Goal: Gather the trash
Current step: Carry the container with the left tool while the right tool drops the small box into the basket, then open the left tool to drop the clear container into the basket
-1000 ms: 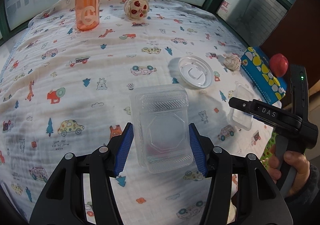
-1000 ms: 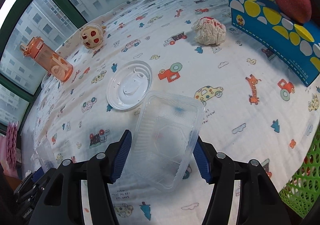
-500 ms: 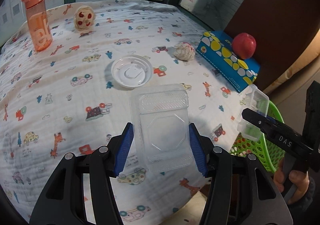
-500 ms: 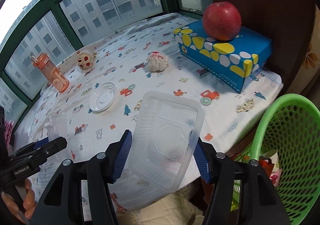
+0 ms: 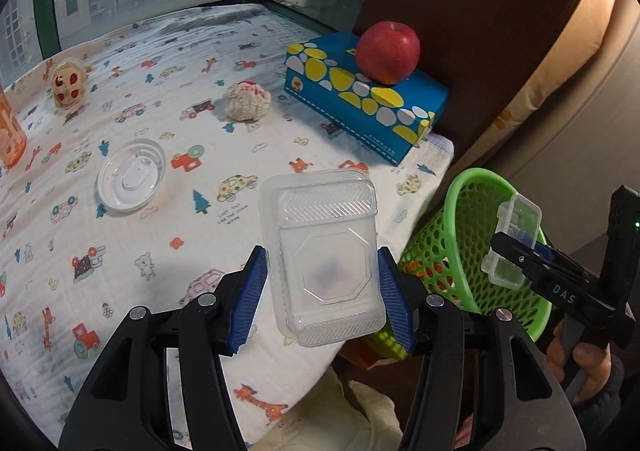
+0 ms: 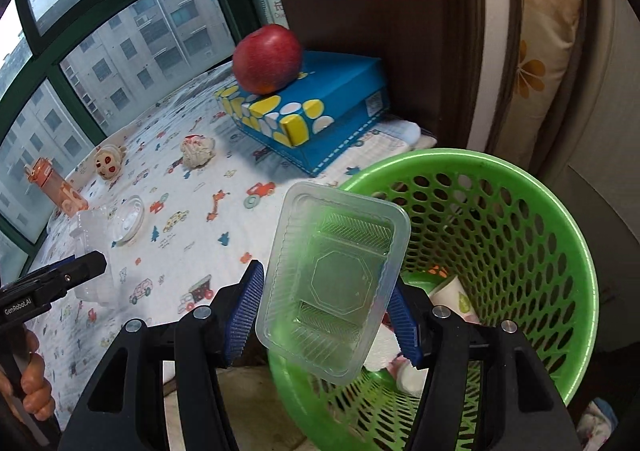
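Right tool (image 6: pixel 324 315) clamped on a clear plastic tray (image 6: pixel 334 283), hanging over the green basket (image 6: pixel 560 251) off the bed's corner, while left tool (image 5: pixel 322 303) grips its clear plastic container (image 5: pixel 324 263) just short of it!

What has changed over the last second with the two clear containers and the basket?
Both claws carried their loads off the bed toward the green basket: the right claw now holds its clear tray over the basket opening, and the left claw brings its clear container to the bed's edge. Neither let go. The round lid, crumpled tissue and apple stayed put.
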Motion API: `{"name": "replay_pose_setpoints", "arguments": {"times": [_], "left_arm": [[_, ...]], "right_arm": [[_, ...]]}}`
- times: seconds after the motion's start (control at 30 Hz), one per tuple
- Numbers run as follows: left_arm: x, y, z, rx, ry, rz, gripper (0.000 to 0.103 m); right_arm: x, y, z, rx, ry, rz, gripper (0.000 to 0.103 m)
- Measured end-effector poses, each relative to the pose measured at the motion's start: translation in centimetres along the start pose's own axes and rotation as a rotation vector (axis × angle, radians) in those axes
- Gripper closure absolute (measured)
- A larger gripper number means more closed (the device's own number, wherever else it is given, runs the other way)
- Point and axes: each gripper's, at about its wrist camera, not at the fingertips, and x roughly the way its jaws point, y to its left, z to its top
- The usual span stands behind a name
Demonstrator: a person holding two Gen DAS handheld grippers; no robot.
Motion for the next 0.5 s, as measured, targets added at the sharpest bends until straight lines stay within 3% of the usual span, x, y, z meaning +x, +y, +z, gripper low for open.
{"name": "replay_pose_setpoints", "arguments": {"times": [0.5], "left_arm": [[3.0,-9.7,1.4,0.174,0.058,-0.071,0.048]], "right_arm": [[-1.8,-9.2,-2.0,0.149,-0.018,-0.092,0.039]]}}
